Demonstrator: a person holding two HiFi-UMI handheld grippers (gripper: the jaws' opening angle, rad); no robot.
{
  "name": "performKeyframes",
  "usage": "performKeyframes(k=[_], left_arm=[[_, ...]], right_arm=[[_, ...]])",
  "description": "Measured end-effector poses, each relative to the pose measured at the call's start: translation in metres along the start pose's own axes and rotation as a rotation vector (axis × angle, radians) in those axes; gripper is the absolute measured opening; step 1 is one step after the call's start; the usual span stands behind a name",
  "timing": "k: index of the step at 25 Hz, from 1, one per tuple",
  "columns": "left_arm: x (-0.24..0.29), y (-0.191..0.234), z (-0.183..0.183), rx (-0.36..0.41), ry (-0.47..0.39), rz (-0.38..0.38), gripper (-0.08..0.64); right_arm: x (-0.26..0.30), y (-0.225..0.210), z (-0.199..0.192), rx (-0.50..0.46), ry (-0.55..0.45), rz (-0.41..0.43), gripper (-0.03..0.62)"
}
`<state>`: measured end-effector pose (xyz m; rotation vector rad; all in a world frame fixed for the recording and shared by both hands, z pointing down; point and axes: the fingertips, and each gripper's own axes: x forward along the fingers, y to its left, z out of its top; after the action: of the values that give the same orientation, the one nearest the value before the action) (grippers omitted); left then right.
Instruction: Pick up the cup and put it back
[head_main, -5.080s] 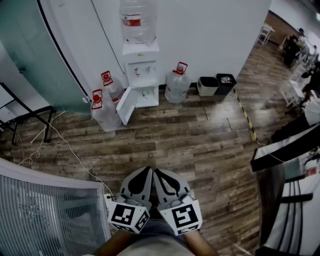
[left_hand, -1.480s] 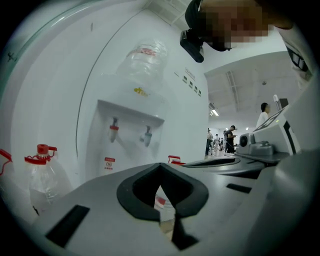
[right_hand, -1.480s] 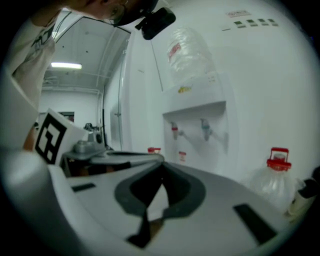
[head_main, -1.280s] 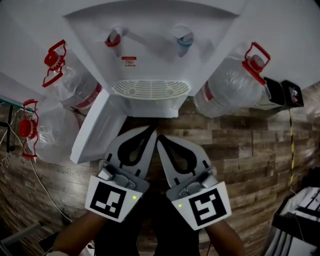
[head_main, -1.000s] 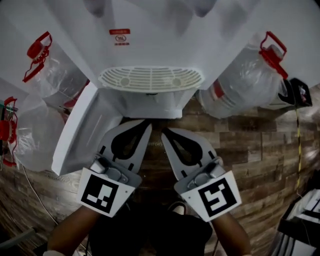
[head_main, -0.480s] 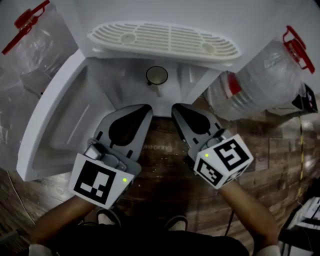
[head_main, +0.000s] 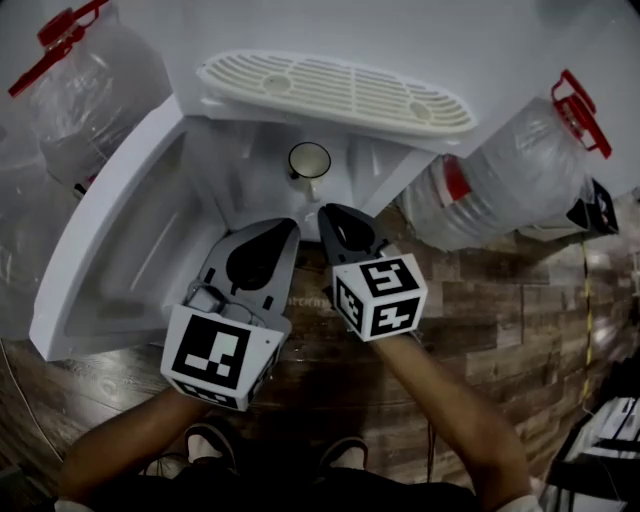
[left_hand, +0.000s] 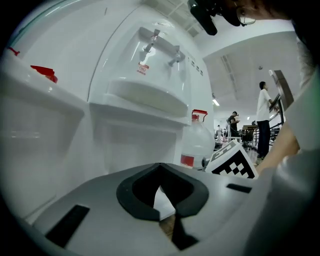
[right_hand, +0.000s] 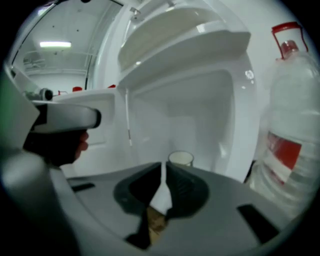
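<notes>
Closest in, the grey left gripper and right gripper both have jaws pressed together, holding nothing. Just past their tips, the small pale round cup sits inside the white dispenser's open lower cabinet. So nothing's done yet: grabbing, lifting and putting back are all left.

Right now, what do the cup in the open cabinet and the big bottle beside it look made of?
Cup: pale, smooth, with a handle; ceramic or plastic, the look leaves it open. Bottle: clear plastic, judging by its see-through walls with soft highlights and its red cap.
</notes>
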<state>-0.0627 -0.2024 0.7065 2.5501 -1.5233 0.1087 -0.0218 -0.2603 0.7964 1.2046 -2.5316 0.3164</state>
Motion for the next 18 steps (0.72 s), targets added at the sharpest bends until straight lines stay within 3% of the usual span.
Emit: performKeyframes(k=[4, 10, 18], left_arm=[[0.002, 0.009, -0.008, -0.04, -0.011, 0.051, 0.005], [0.028, 0.022, -0.029, -0.019, 0.014, 0.087, 0.005], [0.046, 0.024, -0.045, -0.024, 0.025, 0.093, 0.005]], right_arm=[[0.014, -0.007, -0.011, 0.008, 0.014, -0.013, 0.031], [0.035, -0.03, -0.025, 0.046, 0.029, -0.057, 0.085], [0.055, -0.036, -0.041, 0.06, 0.067, -0.05, 0.147]])
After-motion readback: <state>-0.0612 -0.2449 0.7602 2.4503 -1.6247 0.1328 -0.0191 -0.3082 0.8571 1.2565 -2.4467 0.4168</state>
